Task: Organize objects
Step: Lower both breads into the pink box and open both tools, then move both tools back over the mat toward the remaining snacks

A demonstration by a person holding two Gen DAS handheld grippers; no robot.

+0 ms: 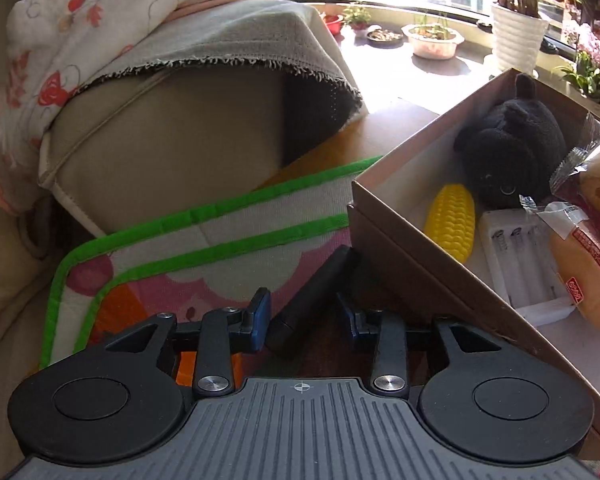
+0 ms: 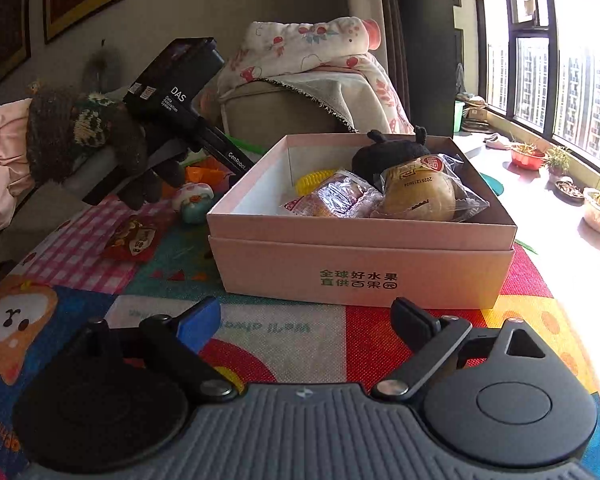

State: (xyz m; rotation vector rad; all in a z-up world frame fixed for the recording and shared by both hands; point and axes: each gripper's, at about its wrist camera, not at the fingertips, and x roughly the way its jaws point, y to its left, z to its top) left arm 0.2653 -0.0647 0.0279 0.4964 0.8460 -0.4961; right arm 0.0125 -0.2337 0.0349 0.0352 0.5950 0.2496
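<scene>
A pink cardboard box (image 2: 340,256) stands on a colourful play mat (image 2: 260,332). It holds a black plush toy (image 1: 512,152), a yellow toy corn (image 1: 452,224), a white battery case (image 1: 520,260) and wrapped bread rolls (image 2: 416,192). My left gripper (image 1: 303,304) points down just outside the box's left wall (image 1: 420,264). Its blue pads stand apart, and a black stick-shaped object (image 1: 316,292) lies slanted between them; a gap shows at the right pad. My right gripper (image 2: 306,314) is open and holds nothing, low over the mat in front of the box.
A red snack packet (image 2: 134,240), a small mushroom-shaped toy (image 2: 194,200) and an orange item (image 2: 206,172) lie on the mat left of the box. A sofa arm (image 1: 172,148) draped with cloths is behind. Potted plants (image 1: 516,36) line the windowsill.
</scene>
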